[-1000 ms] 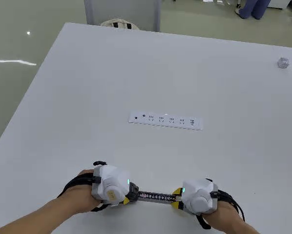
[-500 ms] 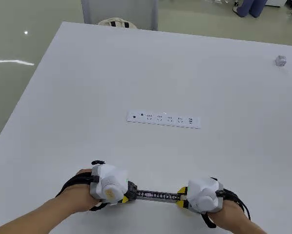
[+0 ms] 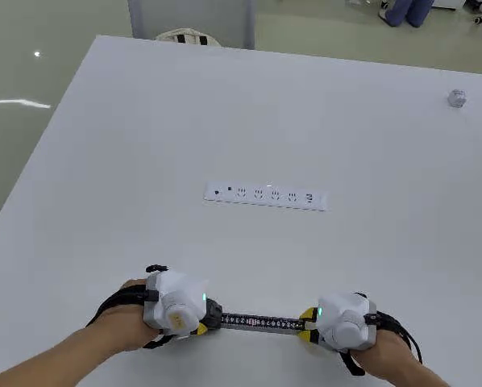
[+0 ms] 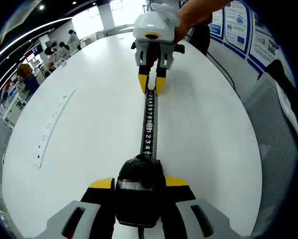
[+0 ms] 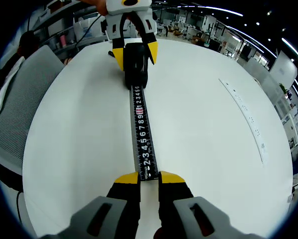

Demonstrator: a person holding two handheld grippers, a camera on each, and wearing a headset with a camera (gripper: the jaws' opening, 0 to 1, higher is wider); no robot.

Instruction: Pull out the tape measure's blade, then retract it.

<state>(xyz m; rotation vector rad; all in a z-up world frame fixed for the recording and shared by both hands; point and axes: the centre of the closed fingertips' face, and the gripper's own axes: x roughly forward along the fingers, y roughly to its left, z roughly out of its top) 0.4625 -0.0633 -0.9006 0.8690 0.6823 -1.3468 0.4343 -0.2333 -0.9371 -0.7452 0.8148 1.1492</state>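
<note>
One wide white table point(image 3: 225, 121) takes up most of the head view. A long white power strip point(image 3: 265, 196) lies flat near its middle, well apart from the work at the near edge. Grey mesh chair backs stand just off the table's edge, one in the left gripper view point(image 4: 273, 129) and one in the right gripper view point(image 5: 19, 94).

Both pairs of tongs sit low over the table at the near edge, facing each other tip to tip. The left tongs point(image 3: 202, 322) are pressed against the sides of the tape measure point(image 3: 212, 317). In the left gripper view the black case point(image 4: 139, 191) sits squarely between the yellow-tipped jaws of the left tongs point(image 4: 139, 182). The right tongs point(image 3: 307, 325) pinch the free end of the blade point(image 3: 261, 323). In the right gripper view their two yellow tips point(image 5: 149, 178) close on the blade's end from either side.

The blade is drawn out in a straight line between the two pairs of tongs, close over the table top; whether it touches the surface cannot be told. Its black face with white numbers points up, as seen in the left gripper view point(image 4: 149, 122) and in the right gripper view point(image 5: 141, 134). Each gripper view shows the other pair at the far end of the blade: the right tongs point(image 4: 151, 84) on the tip, and the left tongs point(image 5: 135, 52) around the case point(image 5: 136, 62).

A small pale object point(image 3: 456, 98) rests far off at the table's right side, too small to identify.
</note>
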